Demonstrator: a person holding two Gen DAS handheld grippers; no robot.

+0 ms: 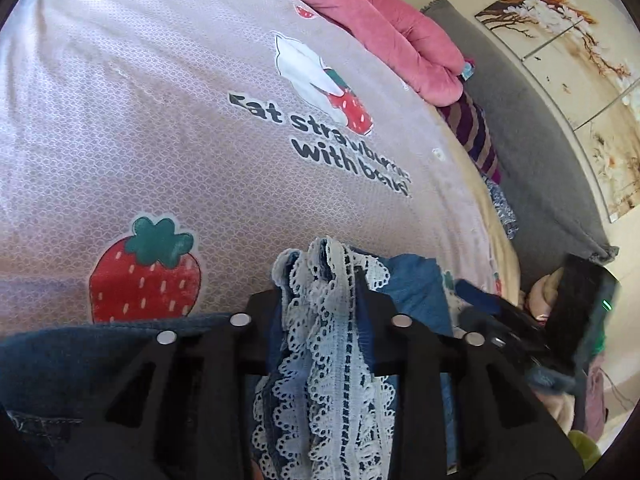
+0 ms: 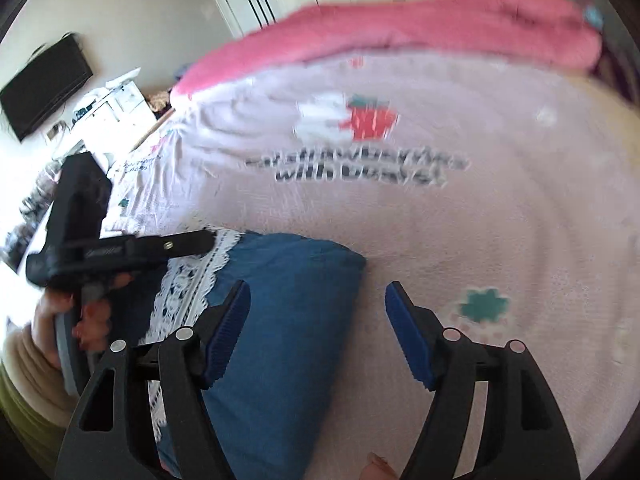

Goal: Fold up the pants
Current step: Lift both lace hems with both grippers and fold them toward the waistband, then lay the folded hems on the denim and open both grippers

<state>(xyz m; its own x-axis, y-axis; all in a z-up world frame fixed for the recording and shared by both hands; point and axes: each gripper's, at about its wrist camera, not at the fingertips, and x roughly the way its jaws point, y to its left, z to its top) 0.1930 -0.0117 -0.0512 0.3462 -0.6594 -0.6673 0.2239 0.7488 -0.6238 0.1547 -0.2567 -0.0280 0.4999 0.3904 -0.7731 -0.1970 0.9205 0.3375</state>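
The blue denim pants (image 2: 288,320) with white lace trim (image 2: 192,288) lie folded on the pink strawberry-print bedsheet (image 2: 460,240). My left gripper (image 1: 324,300) is shut on the bunched lace hem (image 1: 328,344) of the pants, holding it just above the sheet (image 1: 160,140). It also shows in the right wrist view (image 2: 200,242), at the lace edge. My right gripper (image 2: 318,300) is open and empty, hovering over the pants' right edge, its left blue pad (image 2: 228,332) above the denim. That view is motion-blurred.
A pink blanket (image 1: 392,36) lies rolled at the bed's far side, with striped and patterned clothes (image 1: 476,136) beside a grey headboard (image 1: 540,140). A wall television (image 2: 44,84) and cluttered white furniture (image 2: 104,108) stand left of the bed.
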